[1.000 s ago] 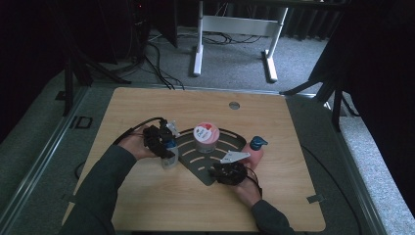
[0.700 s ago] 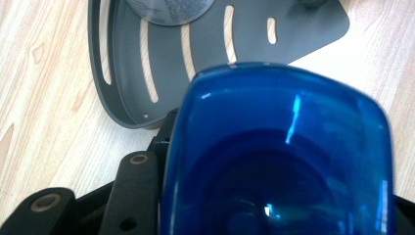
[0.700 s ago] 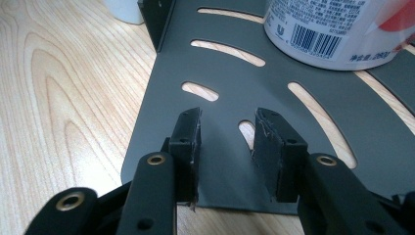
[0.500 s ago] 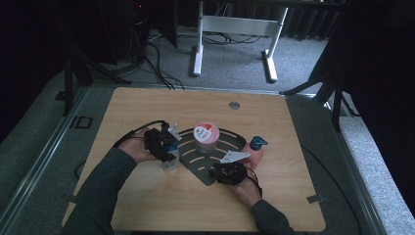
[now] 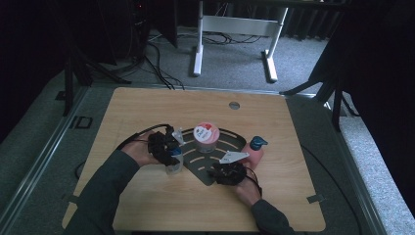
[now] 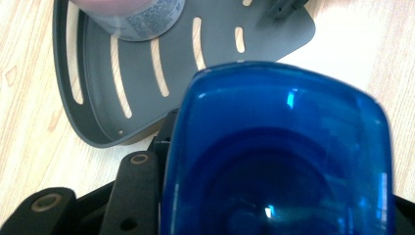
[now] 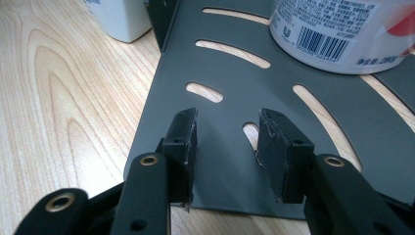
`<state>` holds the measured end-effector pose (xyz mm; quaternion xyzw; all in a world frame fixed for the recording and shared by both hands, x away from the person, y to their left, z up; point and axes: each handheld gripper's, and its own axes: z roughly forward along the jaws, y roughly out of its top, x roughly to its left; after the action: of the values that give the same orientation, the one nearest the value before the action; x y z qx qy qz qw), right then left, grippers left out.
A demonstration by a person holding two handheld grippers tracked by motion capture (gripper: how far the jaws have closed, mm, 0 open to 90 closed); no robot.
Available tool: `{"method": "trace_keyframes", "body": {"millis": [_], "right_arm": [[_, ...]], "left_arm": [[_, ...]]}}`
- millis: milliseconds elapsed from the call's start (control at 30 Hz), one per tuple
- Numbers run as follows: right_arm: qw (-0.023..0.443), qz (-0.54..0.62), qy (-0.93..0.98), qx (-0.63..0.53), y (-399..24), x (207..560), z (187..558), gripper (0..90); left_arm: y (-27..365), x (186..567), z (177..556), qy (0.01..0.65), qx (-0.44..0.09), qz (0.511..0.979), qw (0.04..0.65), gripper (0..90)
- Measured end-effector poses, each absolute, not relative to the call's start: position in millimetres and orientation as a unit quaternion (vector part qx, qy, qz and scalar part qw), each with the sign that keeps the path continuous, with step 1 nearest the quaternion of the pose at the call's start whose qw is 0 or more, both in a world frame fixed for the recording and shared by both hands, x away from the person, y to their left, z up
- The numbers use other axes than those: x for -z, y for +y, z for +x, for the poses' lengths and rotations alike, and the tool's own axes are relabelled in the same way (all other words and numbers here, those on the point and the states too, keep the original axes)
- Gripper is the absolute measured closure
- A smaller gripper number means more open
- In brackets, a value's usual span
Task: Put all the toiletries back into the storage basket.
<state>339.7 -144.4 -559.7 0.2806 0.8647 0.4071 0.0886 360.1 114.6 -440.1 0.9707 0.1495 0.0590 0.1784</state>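
Light wooden tabletop (image 5: 147,210) carries a dark slotted tray (image 5: 203,169) at centre, pink pump bottle (image 5: 254,154) at its 3 o'clock, blue-capped bottle (image 5: 174,164) at 9 o'clock.

Each forearm wore a dark grey-green long sleeve (image 5: 105,183). The left gripper (image 5: 164,149) and right gripper (image 5: 229,172) were black, with black cables (image 5: 134,138) trailing. A grey three-cornered plate (image 5: 234,156) topped the right one. Brass-ringed screw holes (image 7: 149,160) marked the jaw arms, whose black pads (image 7: 274,147) had ragged edges.
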Motion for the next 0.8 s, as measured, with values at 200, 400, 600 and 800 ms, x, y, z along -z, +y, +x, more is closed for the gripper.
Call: {"method": "trace_keyframes", "body": {"millis": [200,400,600,800], "right_arm": [[0.085,0.277,0.868,-0.402,-144,559,339,57.1],[0.085,0.275,0.87,-0.399,-144,558,339,57.2],[0.083,0.275,0.871,-0.399,-145,558,340,58.0],[0.082,0.274,0.871,-0.399,-146,558,340,59.0]], "left_arm": [[109,437,356,0.138,-0.052,0.971,0.19,55.4],[101,437,353,0.13,-0.047,0.97,0.199,55.4],[92,438,350,0.124,-0.049,0.97,0.203,55.4],[84,438,348,0.115,-0.045,0.97,0.209,55.5]]}}
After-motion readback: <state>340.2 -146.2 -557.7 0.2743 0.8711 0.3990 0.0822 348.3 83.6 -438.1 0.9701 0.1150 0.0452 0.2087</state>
